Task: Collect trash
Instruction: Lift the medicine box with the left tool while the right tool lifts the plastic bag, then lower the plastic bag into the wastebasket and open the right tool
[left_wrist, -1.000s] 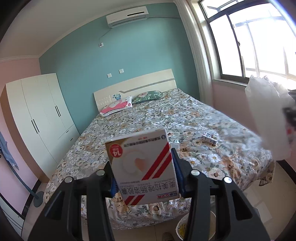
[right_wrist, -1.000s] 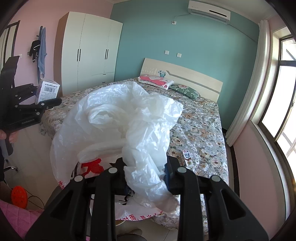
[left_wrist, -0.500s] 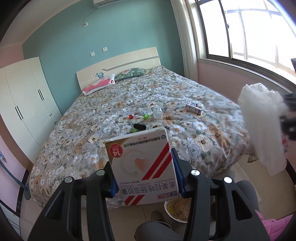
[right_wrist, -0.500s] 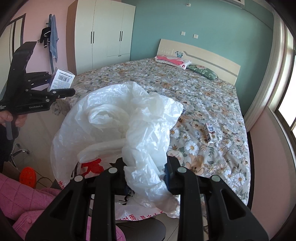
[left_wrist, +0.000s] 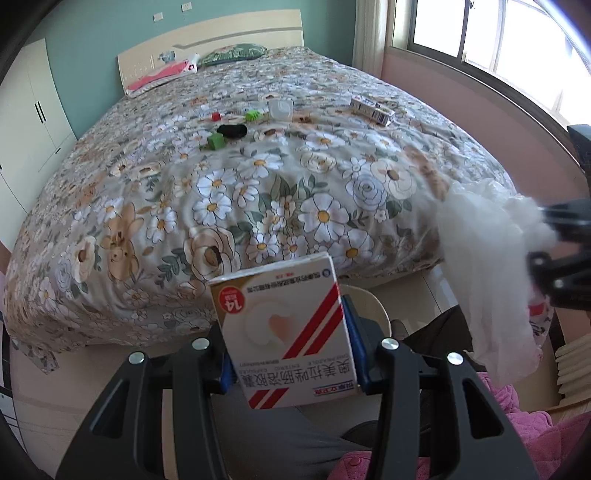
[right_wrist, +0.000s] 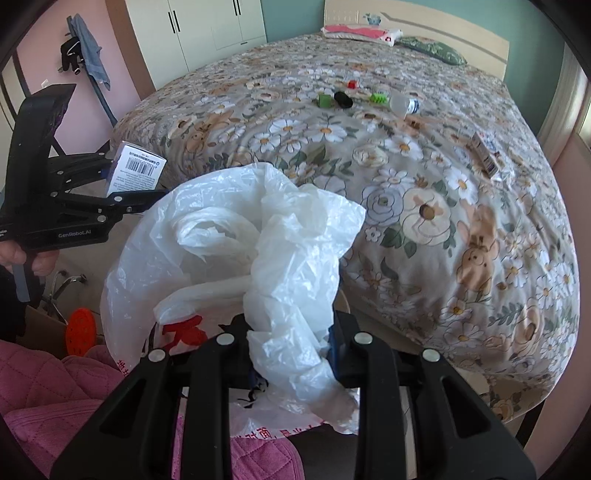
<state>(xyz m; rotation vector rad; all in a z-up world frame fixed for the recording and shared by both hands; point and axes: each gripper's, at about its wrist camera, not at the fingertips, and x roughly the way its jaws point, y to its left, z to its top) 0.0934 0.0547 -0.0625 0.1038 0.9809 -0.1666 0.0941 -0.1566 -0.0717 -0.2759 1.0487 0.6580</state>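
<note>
My left gripper is shut on a white medicine box with red stripes, held upright in front of the bed's foot. That box and the left gripper also show at the left of the right wrist view. My right gripper is shut on a crumpled white plastic bag with red print; the bag hangs at the right edge of the left wrist view. On the flowered bedspread lie green blocks, a black item, a clear cup and a small carton.
A round pale bin stands on the floor below the bed's foot, behind the box. Pink quilted fabric lies low at the near edge, on a person's lap. A white wardrobe stands left of the bed; a window is at right.
Both grippers have dropped and tipped downward, so the bed fills the views and walls slide out of sight. Box and bag stay gripped. The bin and lap come into view.
</note>
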